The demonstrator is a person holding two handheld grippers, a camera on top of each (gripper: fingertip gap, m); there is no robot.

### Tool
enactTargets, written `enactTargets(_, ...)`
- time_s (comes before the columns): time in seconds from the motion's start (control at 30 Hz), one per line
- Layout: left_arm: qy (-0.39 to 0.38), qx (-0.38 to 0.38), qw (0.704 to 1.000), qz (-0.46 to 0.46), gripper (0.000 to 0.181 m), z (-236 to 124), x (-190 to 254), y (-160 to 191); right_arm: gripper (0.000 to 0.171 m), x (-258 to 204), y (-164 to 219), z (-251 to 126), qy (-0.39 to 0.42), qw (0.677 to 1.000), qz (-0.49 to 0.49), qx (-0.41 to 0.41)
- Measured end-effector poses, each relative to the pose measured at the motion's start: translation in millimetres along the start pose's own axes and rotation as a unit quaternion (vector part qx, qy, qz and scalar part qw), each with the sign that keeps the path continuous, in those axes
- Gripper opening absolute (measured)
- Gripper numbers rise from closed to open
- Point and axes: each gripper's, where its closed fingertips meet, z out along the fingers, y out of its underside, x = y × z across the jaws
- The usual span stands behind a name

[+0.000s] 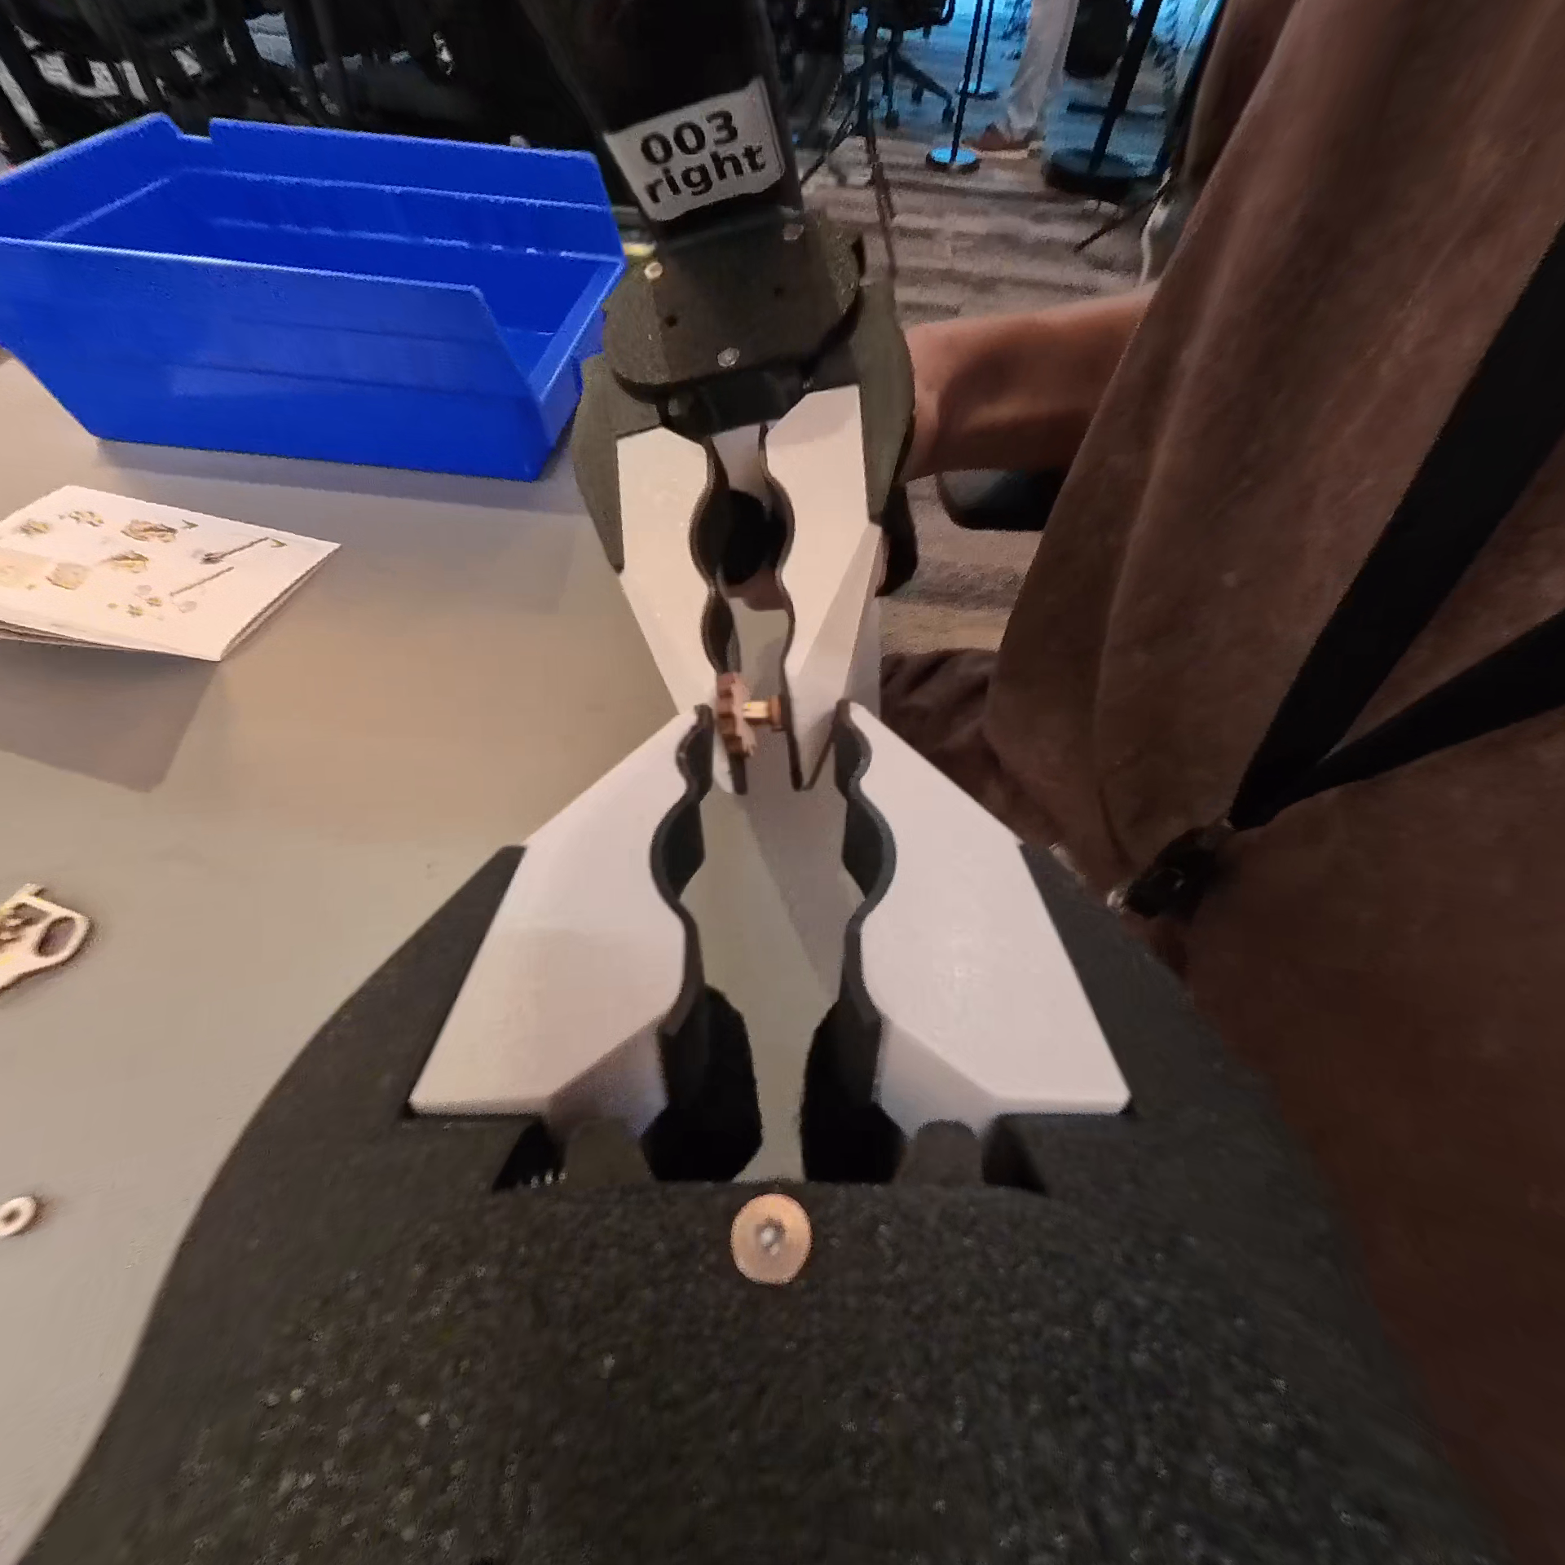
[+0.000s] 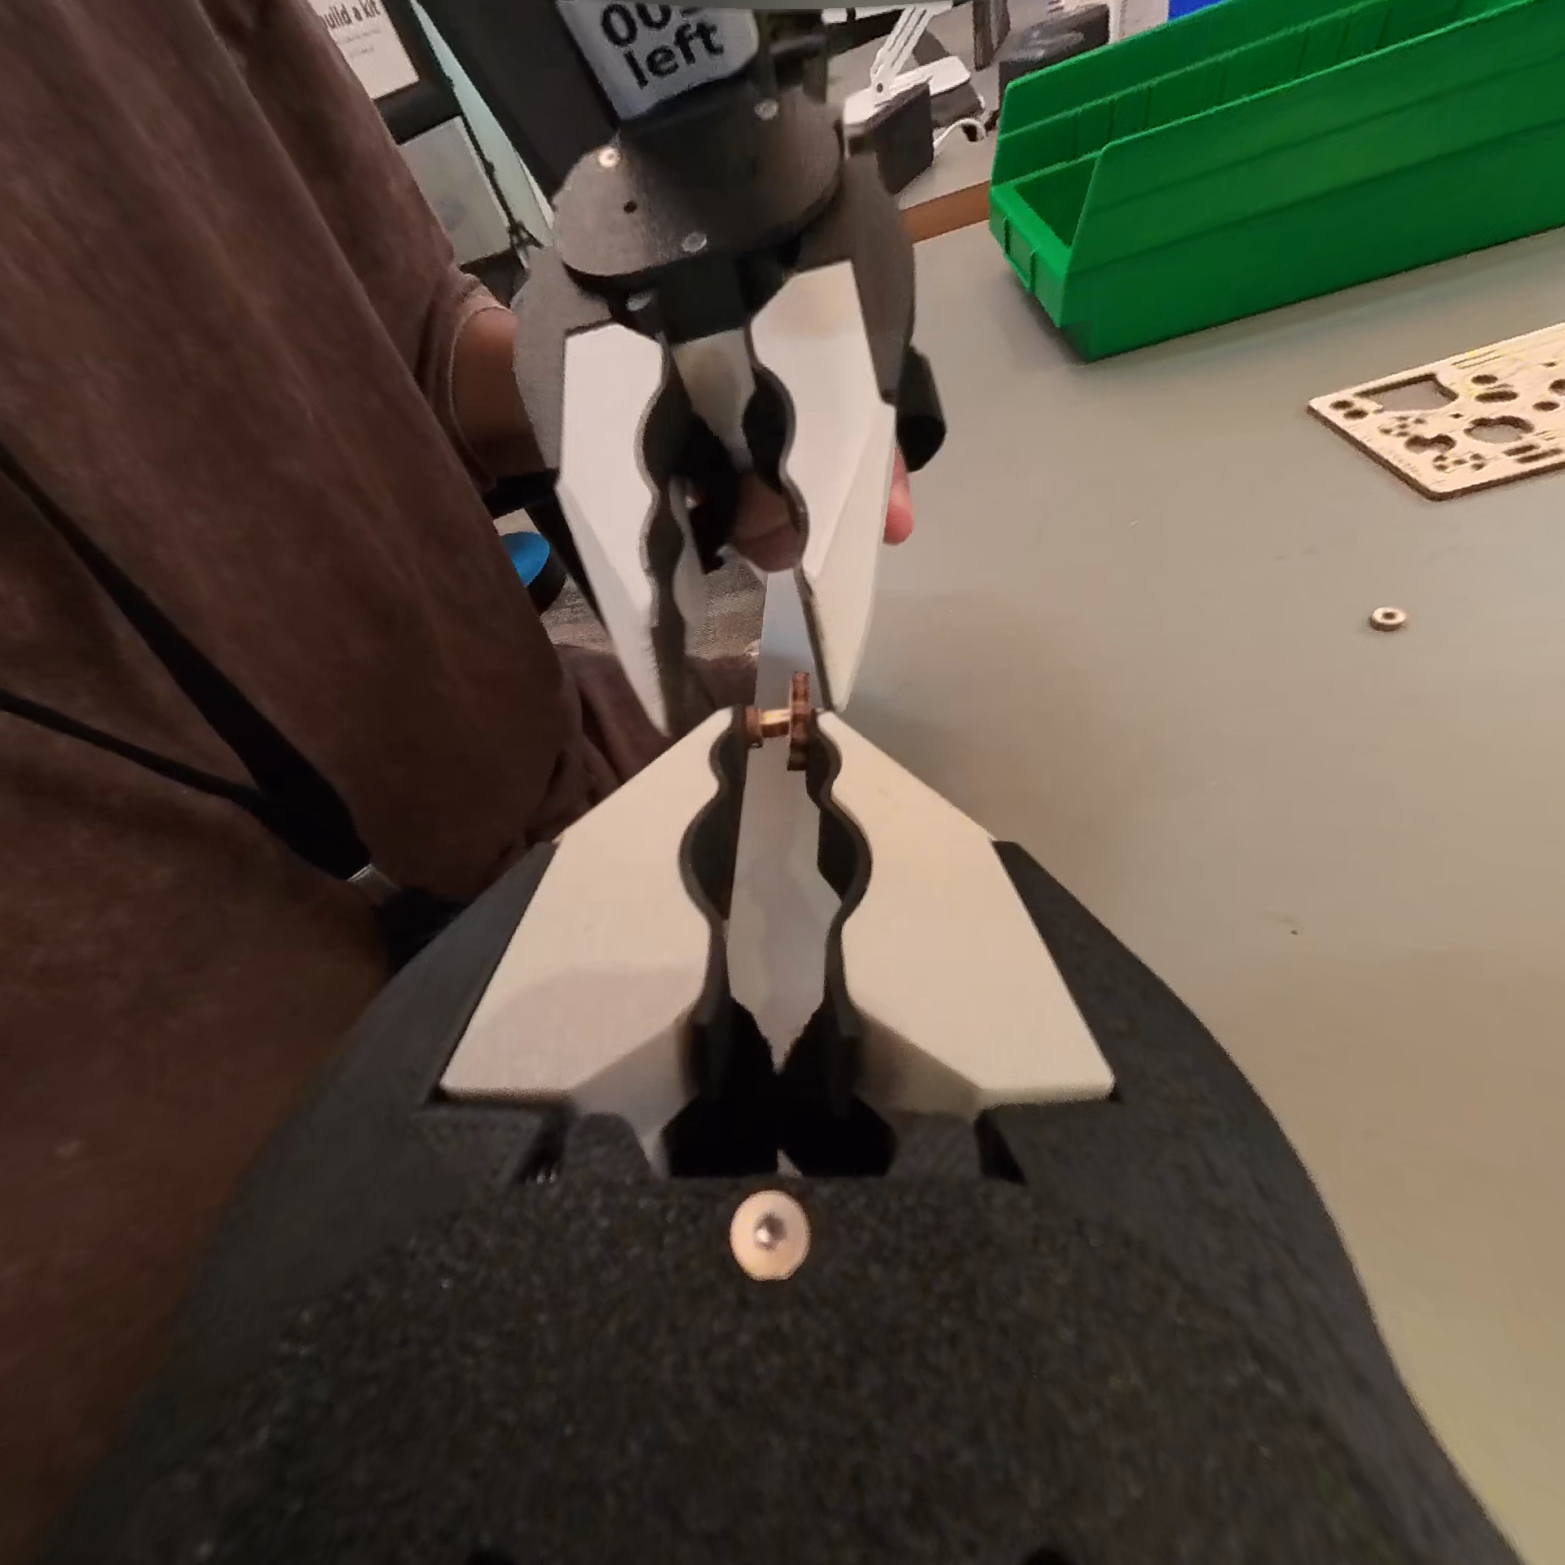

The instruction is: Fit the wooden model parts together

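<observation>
A small wooden part (image 2: 783, 724), a toothed wheel on a short peg with an end cap, is pinched between the tips of my right gripper (image 2: 777, 728), which is shut on it above the grey table (image 2: 1186, 847). My left gripper (image 1: 769, 720) is open. Its fingertips straddle the right gripper's tips (image 1: 766, 783) and the wooden part (image 1: 745, 720), which shows between them. The two grippers point at each other, tip to tip. In the right wrist view the left gripper (image 2: 754, 703) comes down from the top. I cannot tell whether its fingers touch the wheel.
A blue bin (image 1: 296, 322), an instruction booklet (image 1: 152, 576), a cut wooden piece (image 1: 42, 940) and a small ring (image 1: 17, 1215) lie to one side. A green bin (image 2: 1270, 212), a punched wooden sheet (image 2: 1457, 423) and a small ring (image 2: 1389, 618) lie to the other. A person in brown (image 1: 1270, 593) stands close. Less than 4 cm separates the two grippers' tips.
</observation>
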Motion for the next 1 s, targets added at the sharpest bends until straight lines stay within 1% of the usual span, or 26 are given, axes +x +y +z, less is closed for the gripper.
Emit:
enactTargets(0.03, -0.001, 0.008, 1.000, -0.006, 0.029, 1.3, 0.5, -1.3, 0.012, 0.2, 0.5, -0.7, 0.001, 1.000, -0.002, -0.001)
enactTargets(0.13, 0.001, 0.020, 1.000, -0.019, 0.029, 3.5, 0.6, -2.7, 0.012, -0.2, 1.8, -2.9, 0.001, 1.000, -0.006, -0.003)
enactTargets(0.3, 0.016, 0.059, 0.996, -0.063, 0.022, 0.1, -2.7, -9.4, 0.012, -1.5, -4.2, -4.5, -0.002, 1.000, -0.016, 0.013)
enactTargets(0.47, -0.010, 0.063, 0.997, -0.034, 0.020, 0.7, -4.6, -10.6, 0.012, 1.9, -5.5, -4.1, 0.004, 1.000, -0.005, 0.018)
enactTargets(0.6, -0.006, 0.069, 0.997, -0.047, 0.030, -1.1, -6.6, -12.8, 0.012, 7.0, -11.4, -5.3, 0.011, 0.999, 0.009, 0.042)
enactTargets(0.7, -0.013, 0.071, 0.996, -0.048, 0.031, -1.2, -8.9, -14.0, 0.012, 8.4, -12.8, -4.6, 0.015, 0.999, -0.002, 0.049)
enactTargets(0.8, -0.027, 0.060, 0.997, -0.025, 0.025, -0.3, -10.4, -10.4, 0.012, 8.9, -9.2, -3.0, 0.018, 0.999, -0.010, 0.036)
enactTargets(0.9, -0.022, 0.044, 0.999, -0.014, 0.022, 1.2, -8.2, -4.7, 0.012, 7.3, -2.3, -1.0, 0.017, 0.999, -0.029, 0.016)
enactTargets(1.0, -0.009, 0.041, 0.999, -0.011, 0.019, 1.6, -4.2, -3.3, 0.013, 1.9, 0.3, -1.2, -0.005, 1.000, -0.027, 0.010)
